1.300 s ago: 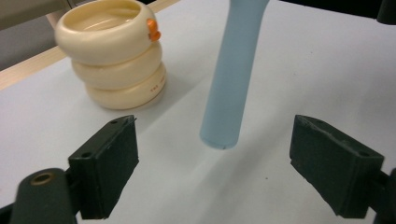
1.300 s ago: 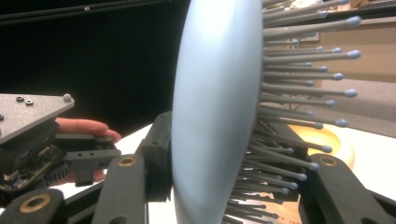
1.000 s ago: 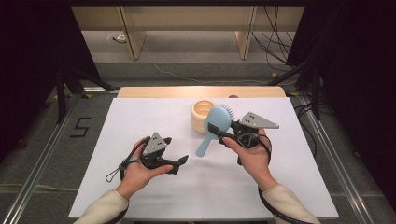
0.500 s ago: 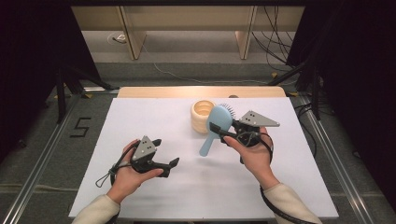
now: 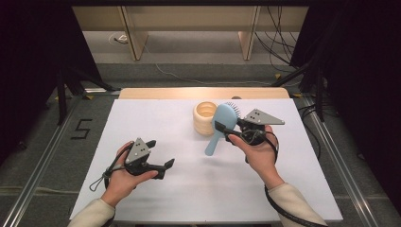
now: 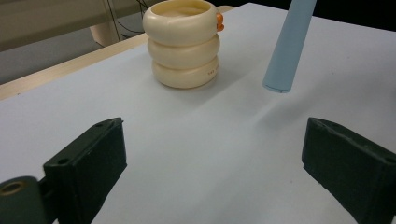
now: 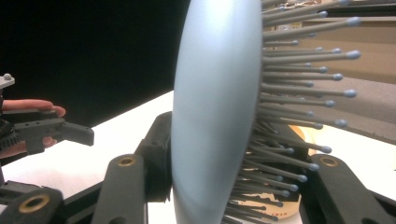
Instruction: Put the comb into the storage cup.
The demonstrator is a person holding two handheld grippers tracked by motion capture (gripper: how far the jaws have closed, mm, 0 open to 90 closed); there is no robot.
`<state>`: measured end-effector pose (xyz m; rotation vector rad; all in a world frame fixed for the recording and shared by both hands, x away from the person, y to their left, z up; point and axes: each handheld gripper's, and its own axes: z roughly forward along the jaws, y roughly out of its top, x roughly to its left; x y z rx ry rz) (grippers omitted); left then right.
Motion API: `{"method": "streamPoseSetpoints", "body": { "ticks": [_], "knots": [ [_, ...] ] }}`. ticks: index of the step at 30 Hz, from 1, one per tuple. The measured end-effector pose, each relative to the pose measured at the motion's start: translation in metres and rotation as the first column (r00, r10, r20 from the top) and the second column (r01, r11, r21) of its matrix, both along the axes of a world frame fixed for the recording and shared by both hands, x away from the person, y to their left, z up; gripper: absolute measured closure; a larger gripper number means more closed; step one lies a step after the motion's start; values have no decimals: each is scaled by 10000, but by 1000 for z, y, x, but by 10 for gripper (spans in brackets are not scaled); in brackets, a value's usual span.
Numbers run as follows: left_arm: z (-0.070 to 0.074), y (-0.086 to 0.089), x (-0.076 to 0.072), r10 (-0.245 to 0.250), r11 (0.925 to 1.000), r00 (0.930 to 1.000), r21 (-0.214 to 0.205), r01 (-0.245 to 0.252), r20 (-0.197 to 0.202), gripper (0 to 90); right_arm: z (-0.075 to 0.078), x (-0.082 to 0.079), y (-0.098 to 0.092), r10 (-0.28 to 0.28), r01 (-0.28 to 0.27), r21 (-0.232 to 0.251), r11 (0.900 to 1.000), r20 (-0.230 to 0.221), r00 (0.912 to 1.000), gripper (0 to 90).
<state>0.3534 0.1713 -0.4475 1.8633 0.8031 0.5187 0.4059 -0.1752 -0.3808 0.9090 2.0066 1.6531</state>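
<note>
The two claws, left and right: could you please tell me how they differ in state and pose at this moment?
The left claw is open and holds nothing, while the right claw is shut on the blue hairbrush. The left claw sits low near the white table, whereas the right claw lifts the brush clear of it beside the cream ringed holder. Both are black, each held in one hand.

A white table [image 5: 189, 189] with a pale wooden far edge [image 5: 203, 93] stands on grey carpet [image 5: 42, 146]. A black figure 5 [image 5: 81, 128] is marked on the floor to its left, beside a metal rail [image 5: 40, 175]. Beyond the table, a light wooden bench [image 5: 189, 16] rests on two legs [image 5: 134, 40], with cables [image 5: 279, 33] trailing over the floor. Black curtains [image 5: 28, 47] close in both sides, leaving them dark.
</note>
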Motion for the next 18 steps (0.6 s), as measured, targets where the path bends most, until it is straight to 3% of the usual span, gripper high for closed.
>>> {"method": "streamPoseSetpoints", "body": {
  "ticks": [18],
  "knots": [
    [-2, 6, -1, 344, 9994, 9994, -5, -344, -86, 86, 7, 6, -2, -276, 277, -125, 9995, 28, 9996, 518]
  ]
}}
